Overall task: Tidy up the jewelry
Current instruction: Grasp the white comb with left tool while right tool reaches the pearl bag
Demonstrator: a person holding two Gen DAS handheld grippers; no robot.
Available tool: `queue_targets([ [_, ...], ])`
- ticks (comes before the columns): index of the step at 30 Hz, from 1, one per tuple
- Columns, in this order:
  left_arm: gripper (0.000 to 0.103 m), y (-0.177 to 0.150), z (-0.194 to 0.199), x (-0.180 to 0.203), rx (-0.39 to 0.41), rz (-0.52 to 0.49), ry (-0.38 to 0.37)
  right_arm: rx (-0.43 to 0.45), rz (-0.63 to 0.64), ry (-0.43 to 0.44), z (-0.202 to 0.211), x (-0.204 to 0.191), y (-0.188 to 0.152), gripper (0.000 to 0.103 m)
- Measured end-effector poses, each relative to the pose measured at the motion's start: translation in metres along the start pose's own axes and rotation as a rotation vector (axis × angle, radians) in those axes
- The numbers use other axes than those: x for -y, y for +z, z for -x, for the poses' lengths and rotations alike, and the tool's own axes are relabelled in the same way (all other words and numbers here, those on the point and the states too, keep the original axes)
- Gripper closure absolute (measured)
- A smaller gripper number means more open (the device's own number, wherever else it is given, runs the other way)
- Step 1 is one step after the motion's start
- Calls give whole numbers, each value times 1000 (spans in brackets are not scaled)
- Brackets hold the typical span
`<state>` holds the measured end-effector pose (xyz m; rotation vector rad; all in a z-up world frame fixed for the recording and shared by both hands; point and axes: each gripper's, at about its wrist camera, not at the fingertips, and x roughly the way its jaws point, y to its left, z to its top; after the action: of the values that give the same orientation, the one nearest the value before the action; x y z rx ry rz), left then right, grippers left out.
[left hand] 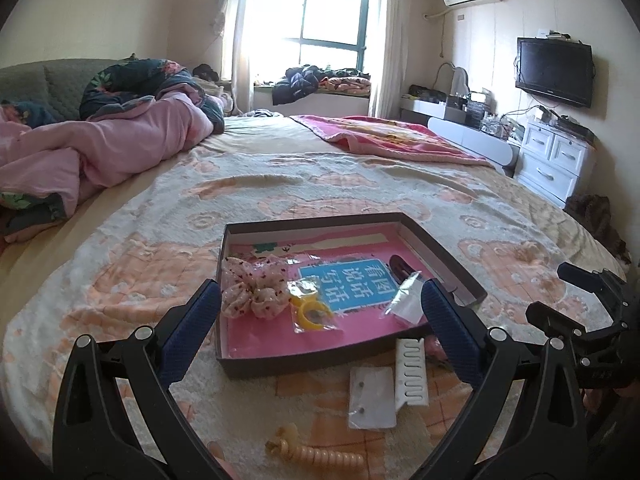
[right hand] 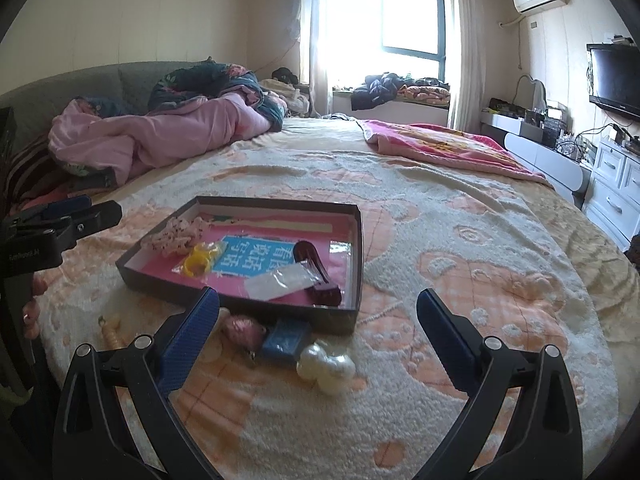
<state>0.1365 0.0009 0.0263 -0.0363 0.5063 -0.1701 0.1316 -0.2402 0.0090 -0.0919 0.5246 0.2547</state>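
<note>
The box (right hand: 352,240) sits on the bedspread (right hand: 460,280) near its front edge and already holds a scrunchie (right hand: 176,236), a yellow ring in a bag (right hand: 198,262), a clear packet (right hand: 280,282) and a dark red comb (right hand: 320,280). Outside it, along its front wall, lie the pieces not yet sorted: a pink piece (right hand: 242,330), a blue piece (right hand: 286,340) and a pearl cluster (right hand: 326,366) on the right, and a white comb (left hand: 412,372), an earring card (left hand: 372,402) and a cream spiral tie (left hand: 320,458) on the left. The right gripper (right hand: 318,306) is spread wide and empty above the pearls; the left gripper (left hand: 320,300) is likewise wide apart and empty over the box's front wall. Judging by this, collecting is about half done, with a fresh pick due. The pearls look nearest: lower, close on them gently since they may roll, then lift over the wall.
</note>
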Motion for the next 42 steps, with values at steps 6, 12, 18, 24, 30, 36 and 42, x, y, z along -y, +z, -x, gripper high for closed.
queue_targets([
  [6,11,-10,0,10,-26,-20,-28,-20,9,-2,4,1,-9,7],
  [12,12,-17,-3,20,-53,-46,-60,-47,2,-7,5,3,-19,7],
  [18,12,-26,-9,30,-89,-69,-97,-75,-12,-13,1,8,-26,7],
  [24,17,-35,-17,39,-124,-98,-125,-97,-25,-18,-5,12,-33,7],
  [30,25,-42,-26,44,-171,-107,-149,-113,-24,-25,-12,15,-38,7],
  [36,31,-49,-33,51,-200,-130,-167,-126,-31,-32,-19,20,-42,7],
  [42,44,-57,-47,55,-245,-135,-186,-165,-52,-32,-33,27,-47,7],
])
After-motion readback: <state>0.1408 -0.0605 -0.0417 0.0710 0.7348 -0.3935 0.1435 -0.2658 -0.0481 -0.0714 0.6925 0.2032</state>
